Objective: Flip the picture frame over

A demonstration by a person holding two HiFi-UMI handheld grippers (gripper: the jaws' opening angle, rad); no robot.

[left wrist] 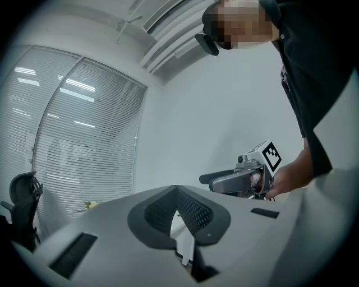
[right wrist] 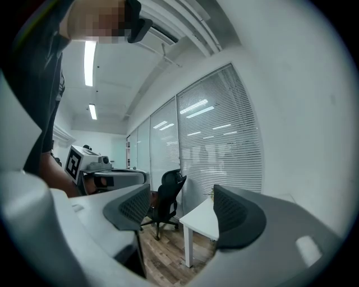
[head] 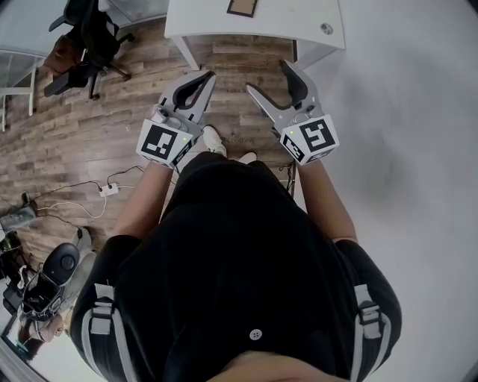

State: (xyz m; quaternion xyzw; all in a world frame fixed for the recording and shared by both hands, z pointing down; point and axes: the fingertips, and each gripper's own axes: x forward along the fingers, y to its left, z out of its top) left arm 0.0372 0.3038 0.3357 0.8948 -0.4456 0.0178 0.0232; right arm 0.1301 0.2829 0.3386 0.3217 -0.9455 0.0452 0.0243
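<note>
The picture frame (head: 241, 7), brown-edged, lies flat on the white table (head: 261, 30) at the top of the head view, cut off by the picture's edge. Both grippers are held level in front of the person, short of the table's near edge and apart from the frame. My left gripper (head: 206, 75) is shut with nothing in it; its pads (left wrist: 193, 212) meet in the left gripper view. My right gripper (head: 269, 77) stands open and empty; between its fingers (right wrist: 238, 216) the right gripper view shows only the table corner (right wrist: 202, 220) and the floor.
A small round object (head: 326, 29) sits on the table's right end. A black office chair (head: 88, 36) stands on the wood floor at the left, with cables and a power strip (head: 109, 189) nearer. A white wall runs along the right. Windows with blinds (right wrist: 216, 140) lie beyond the table.
</note>
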